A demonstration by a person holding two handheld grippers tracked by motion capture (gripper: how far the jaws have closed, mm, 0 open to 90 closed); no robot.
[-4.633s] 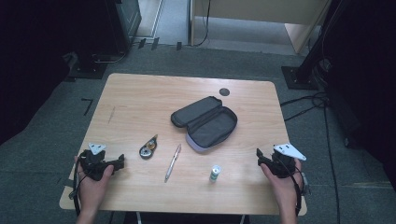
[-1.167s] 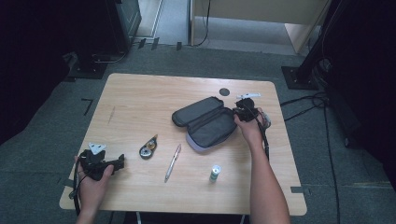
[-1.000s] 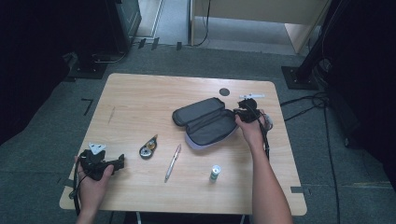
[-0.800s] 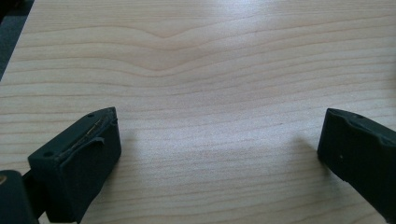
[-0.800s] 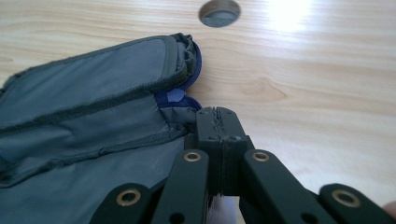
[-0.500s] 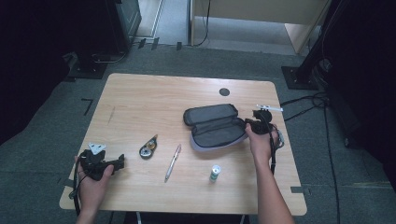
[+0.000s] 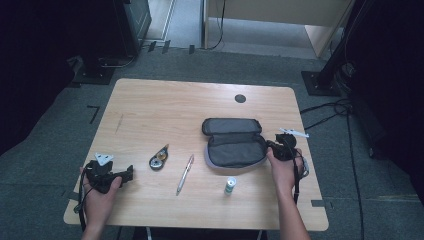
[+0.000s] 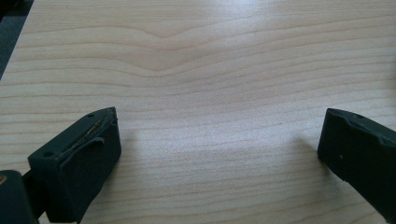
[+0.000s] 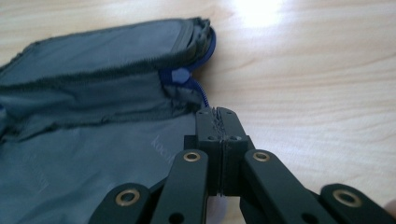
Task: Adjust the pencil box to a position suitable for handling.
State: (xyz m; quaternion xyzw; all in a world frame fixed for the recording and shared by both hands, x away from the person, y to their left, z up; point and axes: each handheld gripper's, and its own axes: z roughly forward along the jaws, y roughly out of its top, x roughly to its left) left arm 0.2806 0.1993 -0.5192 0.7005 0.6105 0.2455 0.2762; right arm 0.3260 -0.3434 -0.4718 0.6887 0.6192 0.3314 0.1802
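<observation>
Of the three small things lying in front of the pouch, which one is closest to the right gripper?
The small white bottle with the green cap. It stands just below the grey pouch, nearest the right gripper; the pen and the tape measure lie farther left.

Just right of my left tongs (image 7: pixel 127 175) a small dark roundish gadget (image 7: pixel 159 160) lies on the wooden table (image 7: pixel 165 110); I cannot tell what it is. Beyond it, roughly midway between my two tongs, is a silver pen (image 7: pixel 184 173), lying slantwise. A little white bottle (image 7: pixel 230 185) stands upright near my right tongs (image 7: pixel 272 147), to their left and closer to me. Well ahead of them, by the far edge, is a black disc (image 7: pixel 240 98). Black cables (image 7: pixel 330 107) trail over the grey floor off to their right.
</observation>
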